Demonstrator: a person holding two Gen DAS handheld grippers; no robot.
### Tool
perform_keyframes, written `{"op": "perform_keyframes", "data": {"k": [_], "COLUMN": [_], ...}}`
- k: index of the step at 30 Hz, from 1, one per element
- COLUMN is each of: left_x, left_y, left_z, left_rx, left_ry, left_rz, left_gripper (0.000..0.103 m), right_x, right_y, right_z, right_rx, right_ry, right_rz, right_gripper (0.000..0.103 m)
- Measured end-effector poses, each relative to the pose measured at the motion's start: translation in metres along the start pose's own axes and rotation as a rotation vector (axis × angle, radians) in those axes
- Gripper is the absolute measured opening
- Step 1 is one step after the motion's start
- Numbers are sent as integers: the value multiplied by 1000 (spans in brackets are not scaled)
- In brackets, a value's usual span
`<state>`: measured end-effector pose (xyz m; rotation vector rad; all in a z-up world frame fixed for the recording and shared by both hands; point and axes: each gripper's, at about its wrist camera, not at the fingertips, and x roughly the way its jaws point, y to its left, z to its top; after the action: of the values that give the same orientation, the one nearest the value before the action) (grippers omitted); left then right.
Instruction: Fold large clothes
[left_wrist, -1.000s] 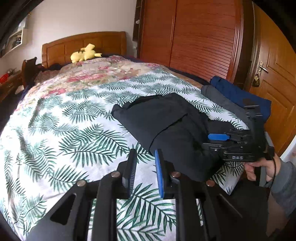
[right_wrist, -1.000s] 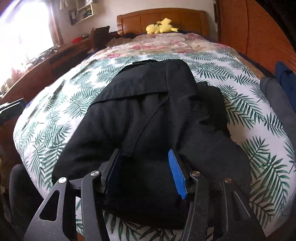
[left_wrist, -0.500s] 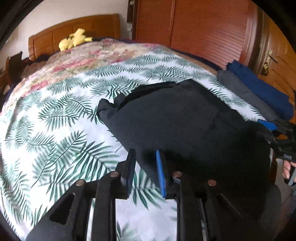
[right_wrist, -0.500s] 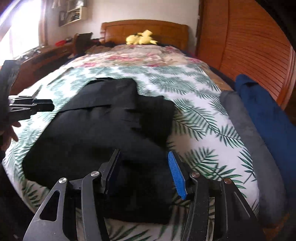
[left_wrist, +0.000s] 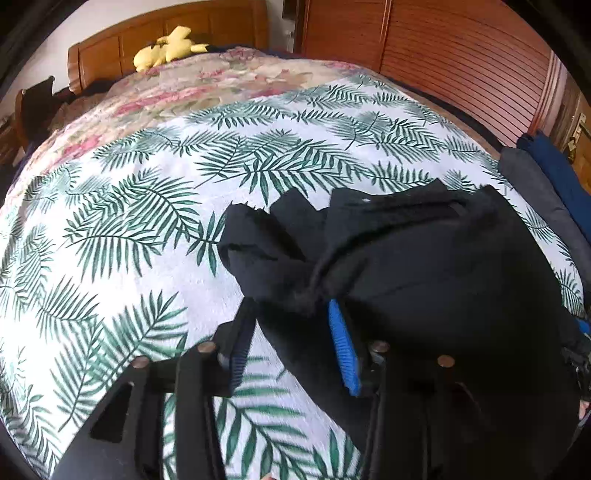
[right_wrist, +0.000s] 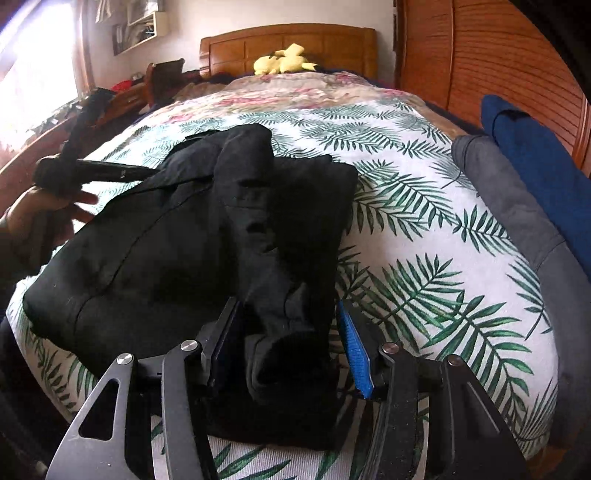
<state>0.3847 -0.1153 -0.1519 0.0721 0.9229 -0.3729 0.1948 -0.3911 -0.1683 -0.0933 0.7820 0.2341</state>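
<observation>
A large black garment (left_wrist: 424, 258) lies bunched near the foot of the bed on a palm-leaf sheet (left_wrist: 147, 221). My left gripper (left_wrist: 291, 332) is open, with a bunched corner of the garment lying between its fingers. My right gripper (right_wrist: 291, 343) is open around a cuffed end of the same garment (right_wrist: 221, 229) at the near bed edge. The left gripper (right_wrist: 107, 170) and the hand holding it show at the left of the right wrist view, at the garment's far side.
A folded grey garment (right_wrist: 517, 210) and a blue one (right_wrist: 535, 155) lie along the bed's right edge. A yellow plush toy (right_wrist: 284, 61) sits by the wooden headboard. A wooden wardrobe (left_wrist: 461, 55) stands on the right; a bedside table (right_wrist: 74, 122) with clutter on the left.
Both grippers moved in onto the black garment. The left gripper's fingers opened wider and cloth now lies between them. The garment is more bunched than before.
</observation>
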Motion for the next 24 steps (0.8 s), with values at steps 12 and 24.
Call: {"op": "perform_keyframes", "data": {"k": [12,24], "left_x": [31,-4], "left_y": [32,50], "left_z": [12,35], "left_rx": [-72,-129], "left_ry": [48,-65], "left_rz": [-33,-107], "left_gripper": [103,103], "right_x": [-14,-45], "right_y": [-7,-16], "right_z": [-14,-31], "right_rx": [71,149], "right_ry": [8,-9], "right_rz": [-9,-29], "right_gripper": [67,70]}}
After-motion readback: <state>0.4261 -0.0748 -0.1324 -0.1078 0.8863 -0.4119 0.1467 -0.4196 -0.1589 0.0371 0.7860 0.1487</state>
